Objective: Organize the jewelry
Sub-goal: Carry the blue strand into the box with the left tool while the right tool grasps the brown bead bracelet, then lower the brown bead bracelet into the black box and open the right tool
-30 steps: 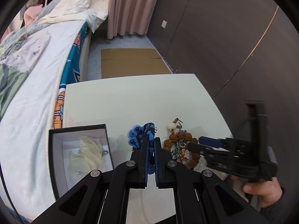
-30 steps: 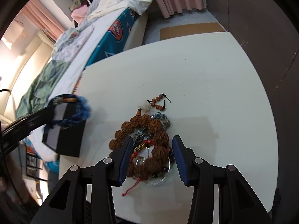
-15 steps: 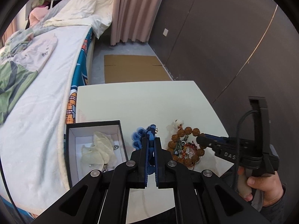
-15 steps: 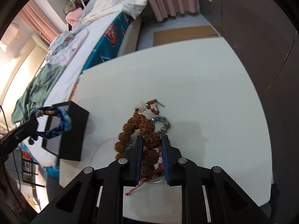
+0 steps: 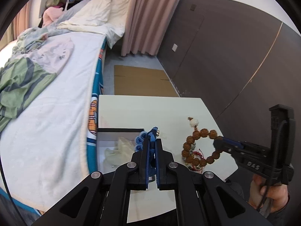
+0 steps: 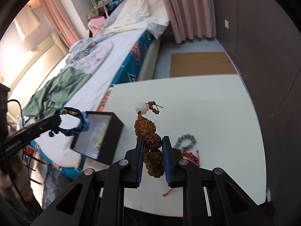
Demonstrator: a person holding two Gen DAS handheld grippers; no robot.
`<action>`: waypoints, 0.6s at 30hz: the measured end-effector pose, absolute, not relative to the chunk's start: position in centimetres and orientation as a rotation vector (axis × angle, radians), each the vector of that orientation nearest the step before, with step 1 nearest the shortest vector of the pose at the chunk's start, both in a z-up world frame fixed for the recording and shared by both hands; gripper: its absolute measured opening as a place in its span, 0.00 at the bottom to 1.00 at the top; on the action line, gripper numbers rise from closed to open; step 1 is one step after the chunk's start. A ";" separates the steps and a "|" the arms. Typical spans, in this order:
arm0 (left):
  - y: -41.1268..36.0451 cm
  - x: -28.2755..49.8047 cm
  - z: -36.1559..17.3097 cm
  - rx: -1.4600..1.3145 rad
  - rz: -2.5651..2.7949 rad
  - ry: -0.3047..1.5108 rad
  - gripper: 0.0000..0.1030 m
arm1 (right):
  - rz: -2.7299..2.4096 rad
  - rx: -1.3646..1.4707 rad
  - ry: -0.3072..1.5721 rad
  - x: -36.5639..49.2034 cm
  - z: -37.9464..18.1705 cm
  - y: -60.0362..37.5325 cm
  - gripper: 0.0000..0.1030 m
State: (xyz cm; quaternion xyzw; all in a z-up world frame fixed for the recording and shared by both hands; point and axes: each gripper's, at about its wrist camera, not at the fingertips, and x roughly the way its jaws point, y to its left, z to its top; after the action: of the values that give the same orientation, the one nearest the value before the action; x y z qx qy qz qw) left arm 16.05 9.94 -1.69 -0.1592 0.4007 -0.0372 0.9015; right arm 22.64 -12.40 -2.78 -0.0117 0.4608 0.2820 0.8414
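Note:
My left gripper (image 5: 152, 141) is shut on a blue braided bracelet (image 5: 140, 141), held in the air at the near right corner of an open black box (image 5: 120, 130). Seen from the right wrist, that blue bracelet (image 6: 75, 120) hangs as a loop beside the box (image 6: 112, 131). My right gripper (image 6: 152, 143) is shut on a bracelet of big brown wrinkled beads (image 6: 145, 126) with a white bead (image 6: 141, 108) at its far end. The brown bracelet (image 5: 195, 146) hangs clear above the white table (image 6: 207, 103).
A grey-blue beaded bracelet (image 6: 185, 140) and a red cord bracelet (image 6: 190, 155) lie on the table under my right gripper. The box holds pale items (image 5: 122, 146). A bed (image 5: 47, 94) runs along the table's left side, a dark wall (image 5: 235, 56) along its right.
My right gripper closed on the brown bead bracelet and lifted it off the pile. My left gripper rose and carried the blue bracelet left, to the box's corner.

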 end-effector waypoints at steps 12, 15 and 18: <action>12.6 15.2 -2.1 -0.388 -0.049 0.828 0.74 | 0.659 -0.052 0.929 20.8 -0.2 -8.1 0.20; 13.5 14.0 -1.5 -0.382 -0.034 0.784 0.79 | 0.675 -0.063 0.929 20.6 -0.1 -6.8 0.20; 14.7 13.3 -1.3 -0.379 -0.011 0.785 0.79 | 0.695 -0.069 0.932 20.3 -0.2 -5.3 0.20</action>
State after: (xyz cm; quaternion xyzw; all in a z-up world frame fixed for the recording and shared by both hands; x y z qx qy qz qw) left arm 13.35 14.65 -1.32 -0.1834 0.3801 -0.0052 0.9066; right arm 20.32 -5.33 -0.18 -0.0324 0.4402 0.3281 0.8352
